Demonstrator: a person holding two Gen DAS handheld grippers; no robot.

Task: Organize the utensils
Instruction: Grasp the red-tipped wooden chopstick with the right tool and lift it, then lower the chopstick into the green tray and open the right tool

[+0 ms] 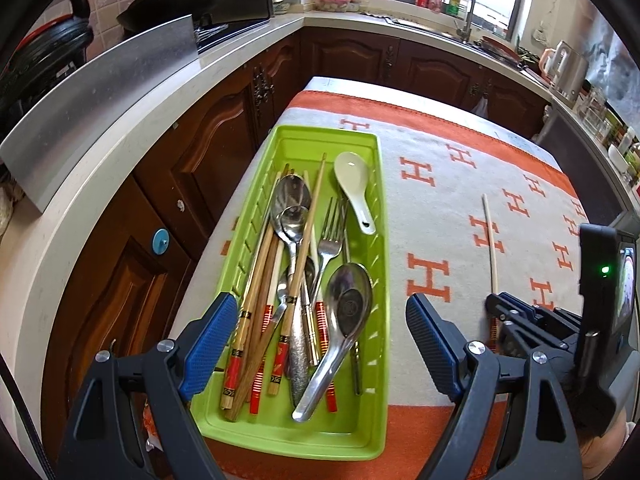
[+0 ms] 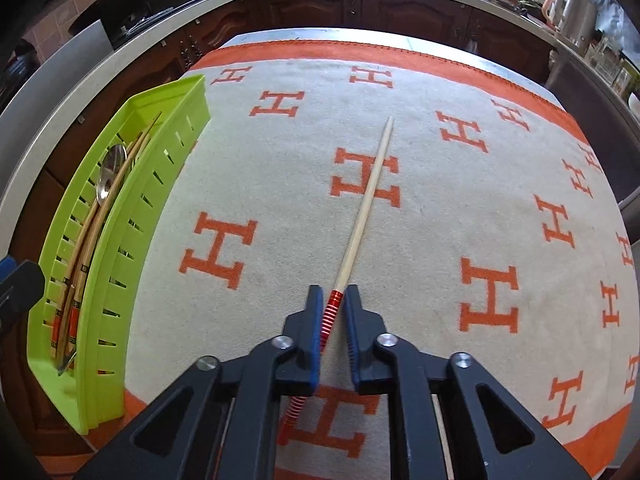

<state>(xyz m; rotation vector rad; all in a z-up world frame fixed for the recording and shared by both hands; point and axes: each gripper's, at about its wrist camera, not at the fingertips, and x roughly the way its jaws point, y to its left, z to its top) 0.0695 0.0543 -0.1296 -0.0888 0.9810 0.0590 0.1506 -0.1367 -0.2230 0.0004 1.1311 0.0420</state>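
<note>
1. Left wrist view: the green tray (image 1: 382, 216) sits on the orange-and-cream cloth (image 1: 440, 184) and already holds most of the utensils: wooden chopsticks (image 1: 256, 300), metal spoons (image 1: 290, 204), a fork (image 1: 332, 236) and a white ceramic spoon (image 1: 354, 184). One lone chopstick (image 1: 490, 240) lies out on the cloth, well apart from the tray, so the sorting looks nearly finished. The left gripper (image 1: 316, 336) hovers over the near end of the tray, its jaws spread wide and holding nothing.

2. Right wrist view: the right gripper (image 2: 334, 300) has its jaws almost together around the red-banded handle end of the lone chopstick, whose pale tip rests on the cloth pointing away. Whether the pads truly pinch it I cannot tell. The tray stands off to the left; carrying this chopstick there seems to be what remains.
</note>
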